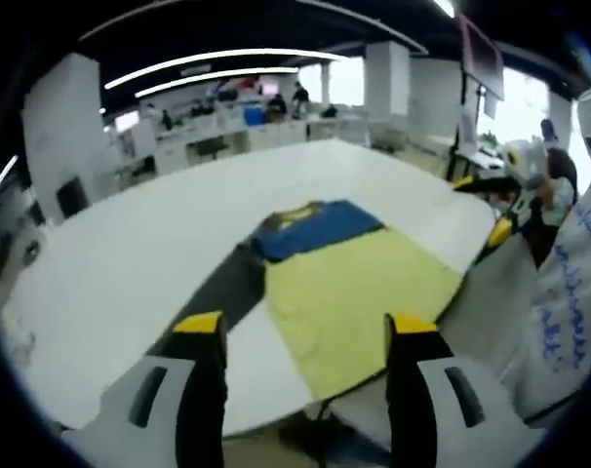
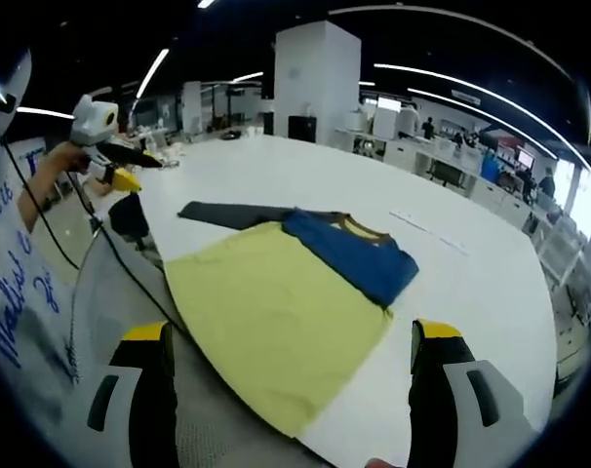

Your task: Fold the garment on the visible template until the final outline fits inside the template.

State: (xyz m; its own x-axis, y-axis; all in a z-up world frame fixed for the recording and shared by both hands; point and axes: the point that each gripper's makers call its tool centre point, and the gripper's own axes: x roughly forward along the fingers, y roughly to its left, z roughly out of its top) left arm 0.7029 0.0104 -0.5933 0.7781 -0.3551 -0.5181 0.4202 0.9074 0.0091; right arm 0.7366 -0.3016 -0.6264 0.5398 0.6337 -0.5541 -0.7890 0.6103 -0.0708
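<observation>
Garment of soft yellow and blue cloth with a dark grey sleeve (image 1: 349,283) lies flat on the white counter (image 1: 130,253). Left gripper (image 1: 305,327) and right gripper (image 2: 291,336) hover above it, jaws apart, empty. Limp and light, probably; pinch hem corners.

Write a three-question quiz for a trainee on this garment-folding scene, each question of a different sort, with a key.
1. True or false: the garment lies flat on the white table, held by neither gripper.
2. Multiple choice: which part of the garment is blue? A) the collar end B) the hem end C) nothing.
3. Fill in: the garment's dark grey sleeve stretches out onto the ____ table.

Key:
1. True. The left gripper and right gripper both stand open, above the fabric.
2. A.
3. White.
</observation>
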